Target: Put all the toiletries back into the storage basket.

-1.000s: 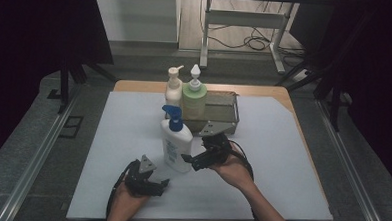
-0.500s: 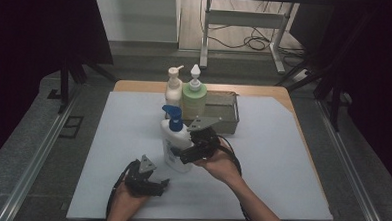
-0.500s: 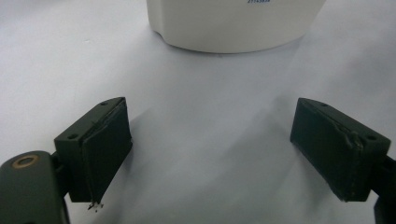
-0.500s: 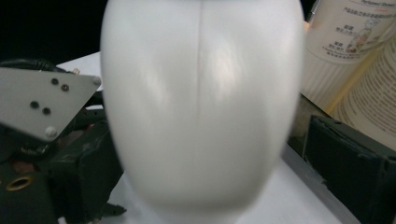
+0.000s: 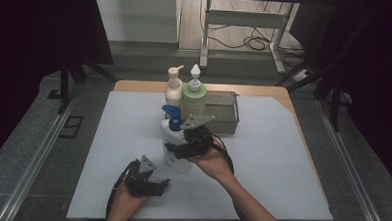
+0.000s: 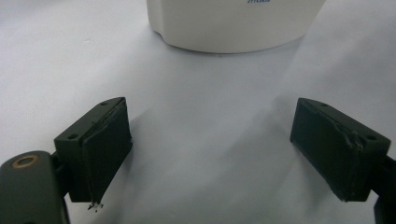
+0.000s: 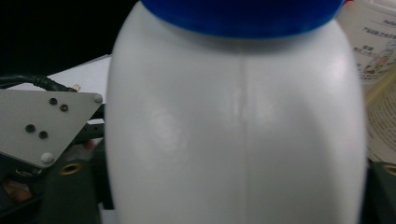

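as three bottles stand, one bottle [image 5: 175, 142] gripped

Cream pump bottle [image 5: 173, 88]: upright at the worktop's far edge, about twelve o'clock from centre. Green pump bottle [image 5: 193, 96] with white nozzle: upright, just beside it at its three o'clock. Grey box [image 5: 223, 112]: at the green bottle's three o'clock, seemingly an open-topped tray, though the view is too dim to be sure. White sheet [image 5: 272, 154]: covers most of the wooden worktop [image 5: 245, 90]. White metal stand [image 5: 243, 22] and loose cables [image 5: 249, 42]: on the floor beyond, toward twelve o'clock.
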`<state>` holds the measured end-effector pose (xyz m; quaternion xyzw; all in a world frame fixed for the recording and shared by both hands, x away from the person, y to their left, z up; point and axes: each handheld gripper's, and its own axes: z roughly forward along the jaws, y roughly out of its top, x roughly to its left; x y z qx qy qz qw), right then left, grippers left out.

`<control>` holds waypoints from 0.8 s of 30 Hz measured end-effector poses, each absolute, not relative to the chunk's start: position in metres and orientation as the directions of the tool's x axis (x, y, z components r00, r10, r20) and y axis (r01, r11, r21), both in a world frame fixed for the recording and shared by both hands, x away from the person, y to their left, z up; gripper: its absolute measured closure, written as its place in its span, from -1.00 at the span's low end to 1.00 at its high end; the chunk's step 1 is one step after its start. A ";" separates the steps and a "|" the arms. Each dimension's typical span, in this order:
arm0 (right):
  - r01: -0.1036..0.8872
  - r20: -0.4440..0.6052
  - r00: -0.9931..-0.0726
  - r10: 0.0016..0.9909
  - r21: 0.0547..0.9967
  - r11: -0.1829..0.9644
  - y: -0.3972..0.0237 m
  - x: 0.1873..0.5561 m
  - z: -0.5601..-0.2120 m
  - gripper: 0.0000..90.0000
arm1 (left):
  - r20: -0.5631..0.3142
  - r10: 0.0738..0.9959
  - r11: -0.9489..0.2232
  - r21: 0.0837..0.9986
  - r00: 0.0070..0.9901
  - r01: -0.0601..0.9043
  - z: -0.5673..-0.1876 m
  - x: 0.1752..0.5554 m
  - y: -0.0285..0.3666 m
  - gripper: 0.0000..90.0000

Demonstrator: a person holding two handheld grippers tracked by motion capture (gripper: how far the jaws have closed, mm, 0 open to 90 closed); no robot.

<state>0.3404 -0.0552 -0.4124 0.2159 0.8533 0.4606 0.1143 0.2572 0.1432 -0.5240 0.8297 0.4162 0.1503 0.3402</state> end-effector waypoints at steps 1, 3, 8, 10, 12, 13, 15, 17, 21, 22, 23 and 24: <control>0.262 0.004 -0.882 0.472 0.836 0.483 -0.055 0.340 -0.413 -0.35 | -0.034 0.793 -0.422 0.690 0.608 0.588 -0.524 0.257 0.143 -0.73; 0.258 0.004 -0.885 0.465 0.837 0.483 -0.053 0.340 -0.413 -0.25 | -0.034 0.793 -0.422 0.689 0.609 0.589 -0.524 0.257 0.143 -0.73; 0.251 -0.019 -0.881 0.473 0.828 0.501 -0.052 0.338 -0.412 -0.19 | -0.033 0.792 -0.424 0.689 0.609 0.588 -0.524 0.257 0.143 -0.73; 0.252 -0.017 -0.881 0.472 0.828 0.500 -0.053 0.338 -0.412 -0.18 | -0.033 0.792 -0.423 0.689 0.609 0.588 -0.524 0.257 0.143 -0.73; 0.253 -0.015 -0.881 0.473 0.830 0.496 -0.053 0.338 -0.412 -0.18 | -0.033 0.792 -0.423 0.689 0.609 0.588 -0.524 0.257 0.143 -0.73; 0.254 -0.014 -0.881 0.474 0.830 0.496 -0.053 0.338 -0.412 -0.17 | -0.033 0.792 -0.423 0.689 0.609 0.588 -0.524 0.257 0.143 -0.73; 0.255 -0.013 -0.881 0.473 0.829 0.498 -0.053 0.338 -0.412 -0.17 | -0.033 0.792 -0.423 0.689 0.609 0.588 -0.524 0.257 0.143 -0.73; 0.255 -0.012 -0.882 0.471 0.827 0.500 -0.054 0.338 -0.411 -0.16 | -0.034 0.792 -0.423 0.689 0.609 0.588 -0.524 0.257 0.143 -0.73; 0.256 -0.013 -0.887 0.461 0.817 0.517 -0.056 0.338 -0.408 -0.16 | -0.033 0.792 -0.423 0.689 0.609 0.588 -0.524 0.257 0.143 -0.73; 0.256 -0.014 -0.887 0.461 0.816 0.518 -0.057 0.338 -0.407 -0.16 | -0.033 0.792 -0.424 0.689 0.610 0.588 -0.524 0.257 0.143 -0.73; 0.253 -0.017 -0.887 0.461 0.817 0.519 -0.058 0.338 -0.405 -0.16 | -0.033 0.792 -0.424 0.688 0.610 0.588 -0.524 0.257 0.143 -0.73; 0.251 -0.020 -0.887 0.461 0.817 0.518 -0.059 0.338 -0.404 -0.16 | -0.035 0.794 -0.420 0.691 0.607 0.589 -0.524 0.257 0.143 -0.73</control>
